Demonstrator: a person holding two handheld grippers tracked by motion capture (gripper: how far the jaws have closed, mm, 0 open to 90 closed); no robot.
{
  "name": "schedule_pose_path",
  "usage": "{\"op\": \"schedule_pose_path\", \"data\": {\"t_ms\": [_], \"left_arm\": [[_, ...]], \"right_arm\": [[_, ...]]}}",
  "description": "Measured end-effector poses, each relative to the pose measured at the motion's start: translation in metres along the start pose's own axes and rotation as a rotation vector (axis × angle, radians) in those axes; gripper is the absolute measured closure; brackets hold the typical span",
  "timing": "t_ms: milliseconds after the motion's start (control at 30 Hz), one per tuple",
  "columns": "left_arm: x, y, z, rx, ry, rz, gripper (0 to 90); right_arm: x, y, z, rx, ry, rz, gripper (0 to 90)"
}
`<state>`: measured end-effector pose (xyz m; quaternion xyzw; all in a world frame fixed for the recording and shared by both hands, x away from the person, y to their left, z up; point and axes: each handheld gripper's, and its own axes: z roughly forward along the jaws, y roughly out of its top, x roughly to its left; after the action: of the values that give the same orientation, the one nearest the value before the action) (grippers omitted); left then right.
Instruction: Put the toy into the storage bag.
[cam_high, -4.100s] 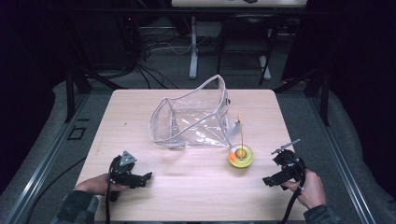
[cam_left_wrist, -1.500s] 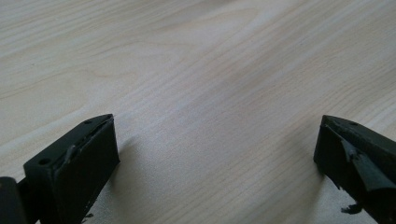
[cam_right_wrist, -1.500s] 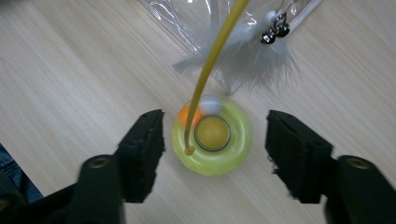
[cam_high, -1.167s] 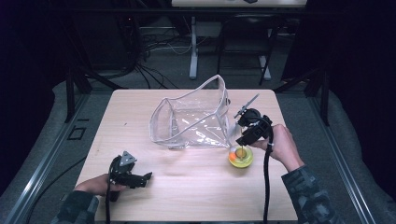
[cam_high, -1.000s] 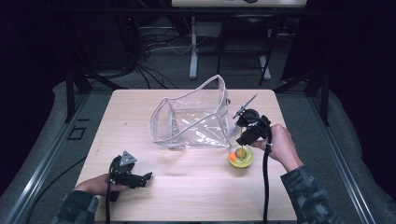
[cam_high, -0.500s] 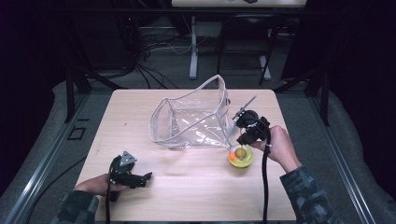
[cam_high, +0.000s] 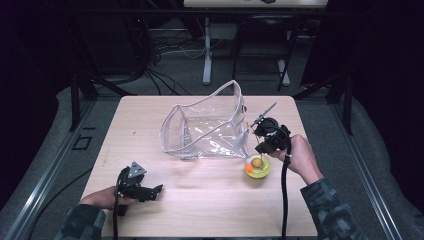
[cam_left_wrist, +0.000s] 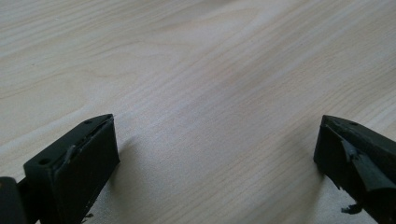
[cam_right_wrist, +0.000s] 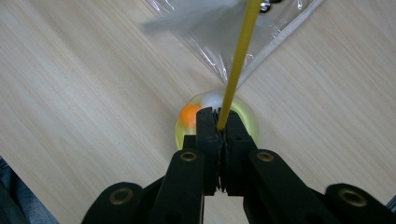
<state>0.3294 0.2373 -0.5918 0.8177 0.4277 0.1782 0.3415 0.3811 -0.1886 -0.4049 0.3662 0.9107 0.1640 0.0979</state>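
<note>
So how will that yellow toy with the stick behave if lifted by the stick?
The toy looks light: small, with a thin stick. Its rounded base may wobble or roll if released. The right gripper pinches only the stick, so the toy could swing or pivot.

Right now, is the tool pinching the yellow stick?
Touching. In the right gripper view, the right tool has its jaws closed on the yellow stick.

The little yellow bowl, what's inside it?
Inside the yellow bowl: an orange ball, a whitish ball. The right gripper covers the middle.
</note>
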Motion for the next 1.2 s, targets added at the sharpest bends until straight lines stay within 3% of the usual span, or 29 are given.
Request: {"op": "schedule_pose_path", "data": {"t_ms": [600, 1200], "left_arm": [[0.000, 0.000, 0.000, 0.000, 0.000, 0.002, 0.0], [0.000, 0.000, 0.000, 0.000, 0.000, 0.003, 0.0]], "right_arm": [[-0.004, -0.003, -0.016, -0.036, 0.000, 0.009, 88.2], [-0.014, 0.002, -0.023, 0.036, -0.009, 0.001, 88.2]]}}
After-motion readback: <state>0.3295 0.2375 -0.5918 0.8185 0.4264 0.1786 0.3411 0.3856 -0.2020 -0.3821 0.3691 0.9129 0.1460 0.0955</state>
